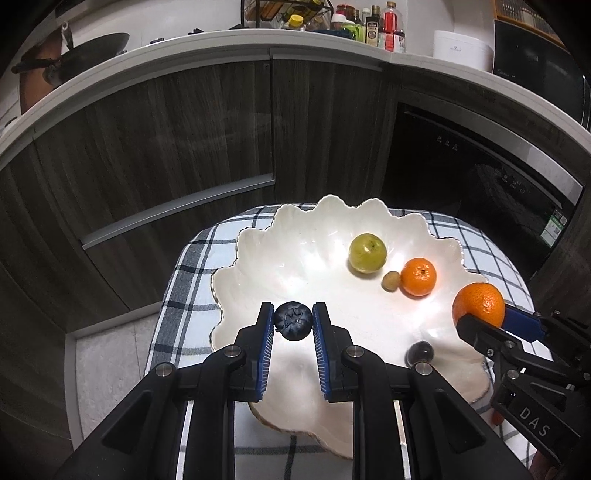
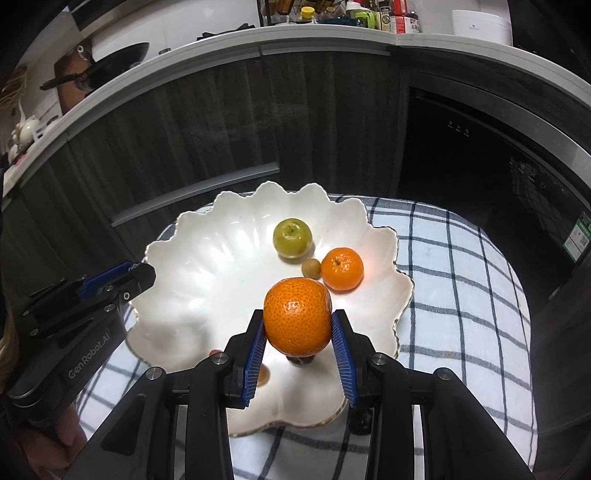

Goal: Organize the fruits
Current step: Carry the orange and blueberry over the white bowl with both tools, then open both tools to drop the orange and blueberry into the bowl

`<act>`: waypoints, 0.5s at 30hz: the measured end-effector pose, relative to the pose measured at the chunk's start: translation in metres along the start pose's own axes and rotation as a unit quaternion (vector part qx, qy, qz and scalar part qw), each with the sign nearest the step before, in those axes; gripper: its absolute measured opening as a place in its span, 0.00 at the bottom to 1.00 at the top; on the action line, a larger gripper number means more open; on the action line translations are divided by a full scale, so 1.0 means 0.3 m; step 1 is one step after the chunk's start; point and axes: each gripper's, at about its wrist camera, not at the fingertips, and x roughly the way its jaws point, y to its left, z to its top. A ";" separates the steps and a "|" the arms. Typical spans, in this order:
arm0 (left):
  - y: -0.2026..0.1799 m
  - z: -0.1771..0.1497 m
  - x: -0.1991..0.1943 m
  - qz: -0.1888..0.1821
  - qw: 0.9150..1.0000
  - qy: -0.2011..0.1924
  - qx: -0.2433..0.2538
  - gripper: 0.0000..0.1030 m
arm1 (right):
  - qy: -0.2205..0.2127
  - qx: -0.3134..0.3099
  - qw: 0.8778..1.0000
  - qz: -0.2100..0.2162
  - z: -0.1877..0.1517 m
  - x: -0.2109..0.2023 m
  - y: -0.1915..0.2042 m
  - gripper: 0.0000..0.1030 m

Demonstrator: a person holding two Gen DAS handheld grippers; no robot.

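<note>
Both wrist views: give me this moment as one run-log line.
left gripper: shut on blueberry | right gripper: shut on orange | both over white dish | in dish: green fruit, small orange

Dark wok [image 1: 92, 46] and sauce bottles [image 1: 384, 26] on white counter [image 1: 207, 48]

White letters "DAS" mark the black body of the right gripper [image 1: 480, 325], at four o'clock in the left wrist view. "GenRobot.AI" runs along the left gripper [image 2: 144, 277] body, at eight o'clock in the right wrist view. Bottle labels are too small to read.
</note>
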 end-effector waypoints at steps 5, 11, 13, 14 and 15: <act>0.009 0.020 0.040 0.003 1.000 0.003 0.002 0.21 | 0.006 0.006 1.000 -0.015 0.015 0.039 -0.003 0.36; 0.014 0.036 0.082 0.001 1.000 0.012 0.004 0.21 | 0.016 0.011 0.999 -0.025 0.032 0.079 -0.006 0.36; 0.013 0.038 0.091 0.001 1.000 0.013 0.006 0.21 | 0.017 0.011 0.999 -0.025 0.036 0.088 -0.006 0.36; 0.014 0.037 0.094 0.000 1.000 0.014 0.006 0.21 | 0.018 0.011 0.999 -0.026 0.038 0.090 -0.005 0.36; 0.012 0.039 0.097 -0.001 1.000 0.015 0.006 0.22 | 0.018 0.010 0.999 -0.027 0.039 0.093 -0.004 0.36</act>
